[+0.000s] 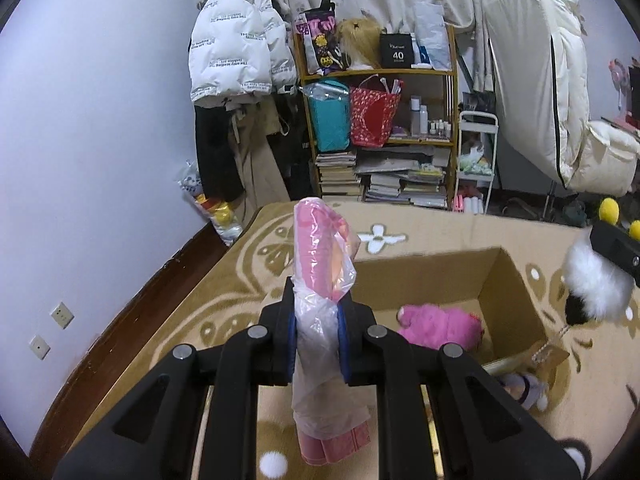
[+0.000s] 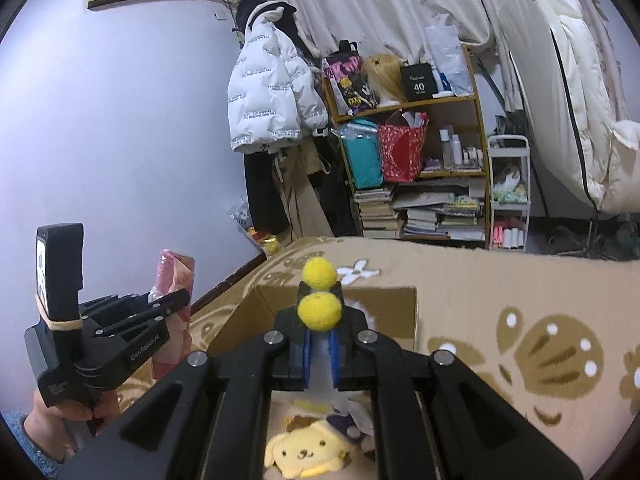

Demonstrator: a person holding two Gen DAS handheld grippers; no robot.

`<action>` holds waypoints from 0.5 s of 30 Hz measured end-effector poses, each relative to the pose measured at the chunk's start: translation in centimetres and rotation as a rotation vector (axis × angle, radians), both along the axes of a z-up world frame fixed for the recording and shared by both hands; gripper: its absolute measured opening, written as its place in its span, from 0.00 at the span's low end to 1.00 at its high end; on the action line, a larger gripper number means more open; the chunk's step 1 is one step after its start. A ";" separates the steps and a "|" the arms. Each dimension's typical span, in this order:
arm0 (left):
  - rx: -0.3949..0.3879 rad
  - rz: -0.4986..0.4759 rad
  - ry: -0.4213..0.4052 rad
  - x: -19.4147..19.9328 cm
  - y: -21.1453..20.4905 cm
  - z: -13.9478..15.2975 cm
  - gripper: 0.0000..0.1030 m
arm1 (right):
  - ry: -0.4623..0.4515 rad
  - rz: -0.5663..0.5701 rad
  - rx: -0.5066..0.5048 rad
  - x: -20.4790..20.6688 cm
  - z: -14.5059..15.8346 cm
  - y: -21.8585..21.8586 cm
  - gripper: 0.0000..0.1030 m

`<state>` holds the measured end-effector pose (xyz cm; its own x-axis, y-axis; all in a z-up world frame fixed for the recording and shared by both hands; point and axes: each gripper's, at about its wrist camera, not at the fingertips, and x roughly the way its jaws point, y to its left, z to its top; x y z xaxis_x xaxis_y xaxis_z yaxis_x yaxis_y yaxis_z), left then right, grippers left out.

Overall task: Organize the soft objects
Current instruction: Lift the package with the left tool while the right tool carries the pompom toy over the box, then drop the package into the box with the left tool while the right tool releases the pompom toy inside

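Left tongs (image 1: 318, 334) clamp bagged pink towel (image 1: 320, 248); right tongs (image 2: 320, 354) grip, seemingly, pompom toy (image 2: 320, 312).

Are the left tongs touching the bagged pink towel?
Touching. The left wrist view shows the left tongs with both blue pads pressed against the towel.

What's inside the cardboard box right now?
A fluffy pink plush toy lies on the floor of the cardboard box. The near part of the box is hidden behind the left gripper.
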<state>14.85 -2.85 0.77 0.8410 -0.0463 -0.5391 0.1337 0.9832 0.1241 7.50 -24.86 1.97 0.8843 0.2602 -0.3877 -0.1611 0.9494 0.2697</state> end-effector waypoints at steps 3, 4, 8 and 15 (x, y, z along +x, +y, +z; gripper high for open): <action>-0.002 0.010 -0.017 1.1 0.0 0.3 0.14 | -0.013 0.003 -0.017 1.0 0.6 0.0 0.08; -0.004 0.017 -0.019 1.5 0.1 0.2 0.14 | -0.016 0.004 -0.018 1.2 0.7 -0.1 0.08; 0.024 0.052 -0.012 2.8 0.0 -0.8 0.15 | -0.017 0.006 -0.015 2.0 0.9 -0.3 0.08; -0.030 0.027 0.045 4.1 -0.3 -2.6 0.15 | -0.001 0.016 -0.027 4.7 0.4 -0.3 0.08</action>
<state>18.98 -3.12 -1.85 0.8169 -0.0410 -0.5754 0.1122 0.9897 0.0888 12.18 -25.20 2.41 0.8808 0.2634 -0.3935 -0.1763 0.9537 0.2438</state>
